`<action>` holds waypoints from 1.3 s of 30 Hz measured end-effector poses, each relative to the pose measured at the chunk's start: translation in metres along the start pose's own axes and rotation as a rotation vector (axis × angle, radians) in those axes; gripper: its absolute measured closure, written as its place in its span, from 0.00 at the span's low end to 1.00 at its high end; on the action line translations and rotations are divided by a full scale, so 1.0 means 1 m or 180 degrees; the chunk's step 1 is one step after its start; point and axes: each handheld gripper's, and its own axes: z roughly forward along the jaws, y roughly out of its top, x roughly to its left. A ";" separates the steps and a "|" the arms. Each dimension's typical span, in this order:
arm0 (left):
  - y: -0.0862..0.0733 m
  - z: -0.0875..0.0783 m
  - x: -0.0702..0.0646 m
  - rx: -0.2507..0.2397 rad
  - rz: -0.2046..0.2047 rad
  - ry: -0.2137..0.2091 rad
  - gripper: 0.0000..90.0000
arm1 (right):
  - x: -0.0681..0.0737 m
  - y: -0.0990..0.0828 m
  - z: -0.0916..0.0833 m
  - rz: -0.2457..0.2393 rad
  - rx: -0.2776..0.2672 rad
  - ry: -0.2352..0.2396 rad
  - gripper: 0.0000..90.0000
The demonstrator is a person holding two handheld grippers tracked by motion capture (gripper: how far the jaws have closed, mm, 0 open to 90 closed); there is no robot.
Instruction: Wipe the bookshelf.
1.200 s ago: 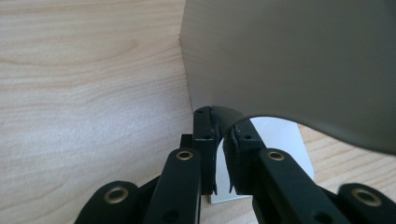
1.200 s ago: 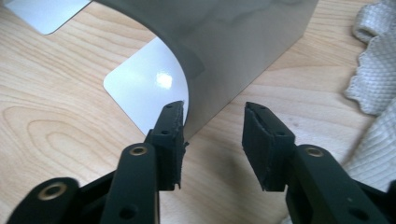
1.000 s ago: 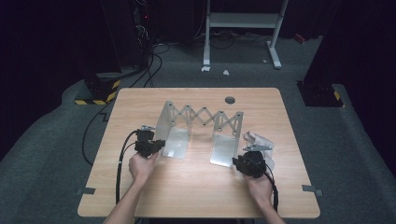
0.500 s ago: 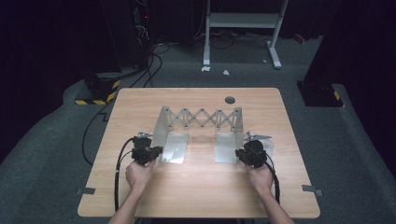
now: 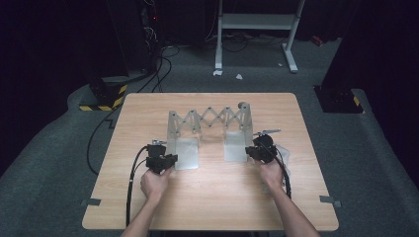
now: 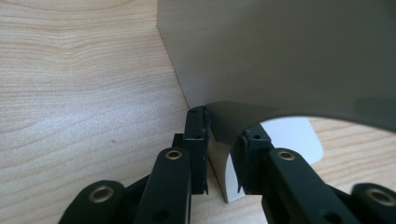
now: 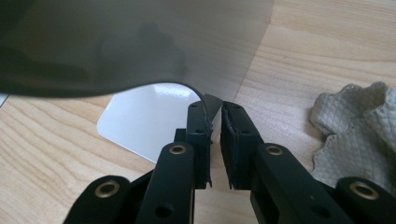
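Note:
A folding metal rack stands mid-table, its scissor lattice (image 5: 210, 118) joining two bent end plates. My left gripper (image 5: 170, 157) is at the left plate (image 5: 187, 150). In the left gripper view the plate's lower corner (image 6: 280, 60) lies between the jaws (image 6: 222, 123), which have just been opening, so a gap shows beside the metal. My right gripper (image 5: 249, 150) is at the right plate (image 5: 235, 145). The right gripper view shows its pads (image 7: 214, 109) pinched on that plate's thin edge (image 7: 140, 42).
A crumpled grey cloth (image 7: 359, 126) lies just right of the right gripper (image 5: 285, 153). A small round grey object (image 5: 243, 104) sits behind the rack. Black cables (image 5: 131, 182) trail off the left gripper over the wooden table (image 5: 207, 207). A white stand (image 5: 257, 22) is on the floor beyond.
The right hand has carried its plate away from the person, so the lattice now runs straight across the table. The left hand has barely moved.

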 end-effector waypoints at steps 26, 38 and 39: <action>0.010 0.013 0.019 -0.0077 -0.0133 -0.0155 0.81 | -0.048 -0.075 -0.047 -0.0067 -0.0006 -0.0460 0.78; 0.002 0.006 0.026 -0.0139 -0.0223 -0.0192 0.62 | -0.055 -0.076 -0.059 0.0151 -0.0251 -0.0423 0.62; 0.001 0.003 0.026 -0.0148 -0.0191 -0.0176 0.61 | -0.052 -0.078 -0.063 0.0170 -0.0312 -0.0385 0.61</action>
